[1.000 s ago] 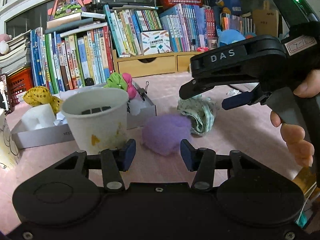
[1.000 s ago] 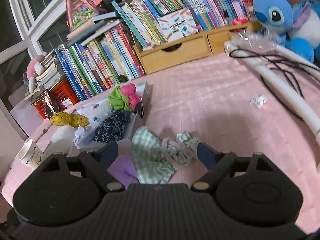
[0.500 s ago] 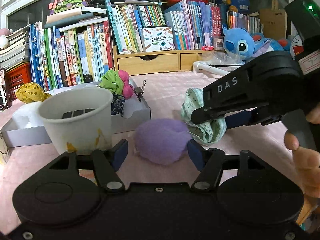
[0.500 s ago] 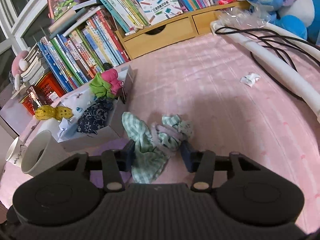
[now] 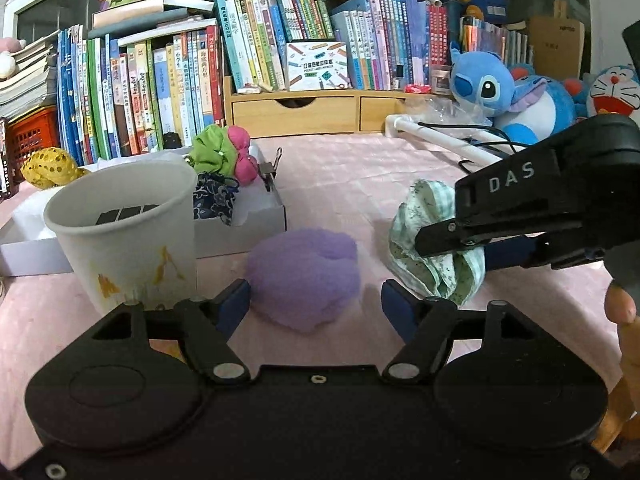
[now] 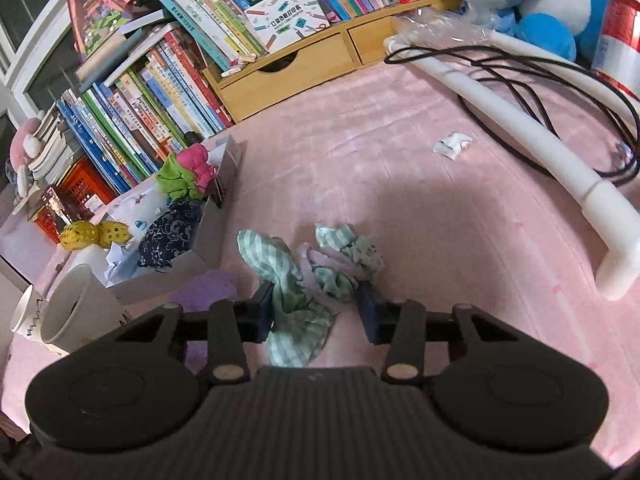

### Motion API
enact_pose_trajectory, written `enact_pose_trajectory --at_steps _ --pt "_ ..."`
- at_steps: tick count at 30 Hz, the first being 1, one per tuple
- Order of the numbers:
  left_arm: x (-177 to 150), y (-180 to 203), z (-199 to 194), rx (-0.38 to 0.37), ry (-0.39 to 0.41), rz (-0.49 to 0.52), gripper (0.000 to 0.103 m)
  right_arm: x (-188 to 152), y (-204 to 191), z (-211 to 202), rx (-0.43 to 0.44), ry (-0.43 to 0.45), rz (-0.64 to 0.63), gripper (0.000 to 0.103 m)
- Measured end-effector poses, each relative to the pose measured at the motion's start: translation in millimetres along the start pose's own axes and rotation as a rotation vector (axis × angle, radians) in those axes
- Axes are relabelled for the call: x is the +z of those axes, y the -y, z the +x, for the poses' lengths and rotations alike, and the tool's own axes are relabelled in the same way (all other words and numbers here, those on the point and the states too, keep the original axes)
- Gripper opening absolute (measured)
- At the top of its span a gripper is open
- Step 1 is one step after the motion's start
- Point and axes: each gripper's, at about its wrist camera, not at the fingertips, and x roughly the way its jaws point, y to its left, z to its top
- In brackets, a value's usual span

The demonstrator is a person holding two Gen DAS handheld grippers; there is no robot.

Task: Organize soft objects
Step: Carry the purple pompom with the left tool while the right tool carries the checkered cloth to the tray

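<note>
A fluffy purple ball lies on the pink tablecloth between the fingers of my left gripper. Its jaws are opening and the pads stand just off the ball's sides. A crumpled green checked cloth with a lilac band lies to the right of the ball. My right gripper is shut on it, and the left wrist view shows the cloth bunched around those fingers. A white box behind holds a green and pink scrunchie and a dark blue floral cloth.
A white paper cup stands just left of my left gripper. A white tube with black cable crosses the right side. A blue plush toy, rows of books and a wooden drawer unit line the back. A paper scrap lies mid-table.
My left gripper's jaws widened and slid forward around the purple ball. The right gripper's jaws narrowed onto the green checked cloth and came down.
</note>
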Motion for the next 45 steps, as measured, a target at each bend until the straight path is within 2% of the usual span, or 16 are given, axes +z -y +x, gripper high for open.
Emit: enact_pose_trajectory --at_steps 5,8,11,12,20,30,38,45 --pt "0.0 0.0 1.2 0.017 -0.001 -0.007 0.064 -1.6 1.3 -0.2 0.003 0.000 0.001 0.048" --pt "0.3 -2.6 1.0 0.029 0.004 -0.023 0.054 -2.8 0.3 -0.8 0.002 -0.002 -0.003 0.047" --pt "1.8 -5.4 0.2 0.020 0.005 -0.040 0.052 -3.2 -0.4 -1.9 0.002 -0.004 0.000 0.047" --pt "2.1 -5.8 -0.6 0.019 0.009 -0.040 0.051 -3.2 -0.3 -2.2 0.004 -0.008 0.004 0.043" --pt "6.0 -5.0 -18.5 -0.015 0.058 -0.009 0.050 -4.1 -8.2 -14.9 -0.022 0.001 0.008 0.040" --pt "23.2 -12.8 -54.1 -0.069 0.134 0.023 0.050 9.2 -18.9 -45.5 -0.024 0.072 0.035 0.039" --pt "54.3 -44.2 -80.1 -0.074 0.185 0.029 0.050 21.2 -44.5 -59.6 -0.033 0.117 -0.005 0.039" --pt "84.0 -95.4 -94.9 -0.040 0.203 0.040 0.050 30.3 -79.9 -62.2 -0.032 0.138 -0.067 0.039"
